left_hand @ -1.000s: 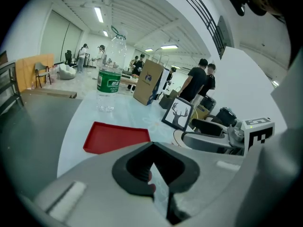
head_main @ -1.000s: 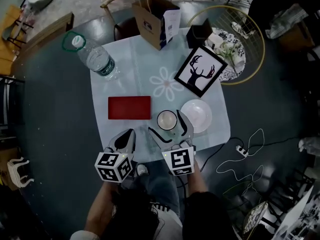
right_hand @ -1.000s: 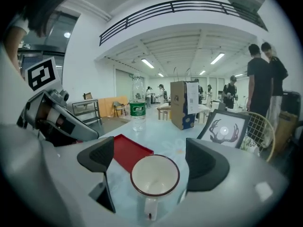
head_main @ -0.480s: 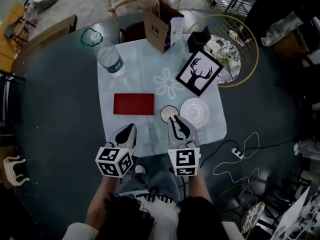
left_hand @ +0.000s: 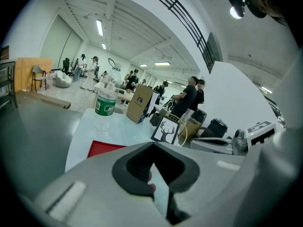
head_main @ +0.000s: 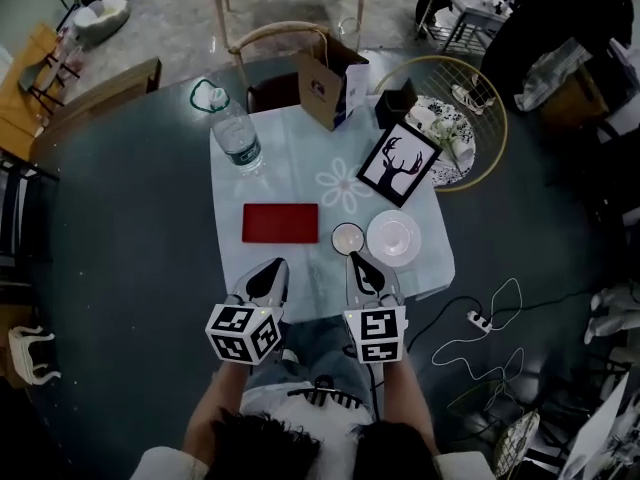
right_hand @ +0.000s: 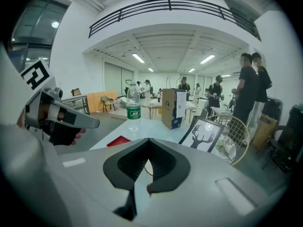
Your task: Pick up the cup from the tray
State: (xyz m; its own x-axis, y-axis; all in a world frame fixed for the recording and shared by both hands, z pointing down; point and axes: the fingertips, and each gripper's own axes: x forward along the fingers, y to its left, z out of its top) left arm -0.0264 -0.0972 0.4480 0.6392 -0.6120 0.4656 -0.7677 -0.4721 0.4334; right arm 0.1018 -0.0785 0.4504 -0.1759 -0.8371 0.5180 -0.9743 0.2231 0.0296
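Dark round counter (head_main: 130, 198) with a pale cloth (head_main: 300, 158); bare counter lies open to the left and right. Left tool (head_main: 277, 266) and right tool (head_main: 356, 259), over the cloth's near edge, both have jaws together and empty, the right just closed. The cup (head_main: 348, 237), small, round and pale-rimmed, stands on the cloth between the red tray (head_main: 280, 223) and a white plate (head_main: 393, 238), just beyond the right tool.

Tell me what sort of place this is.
Probably a big open indoor hall or studio, not a home: an upper balcony railing, ceiling strip lights, and people standing about.
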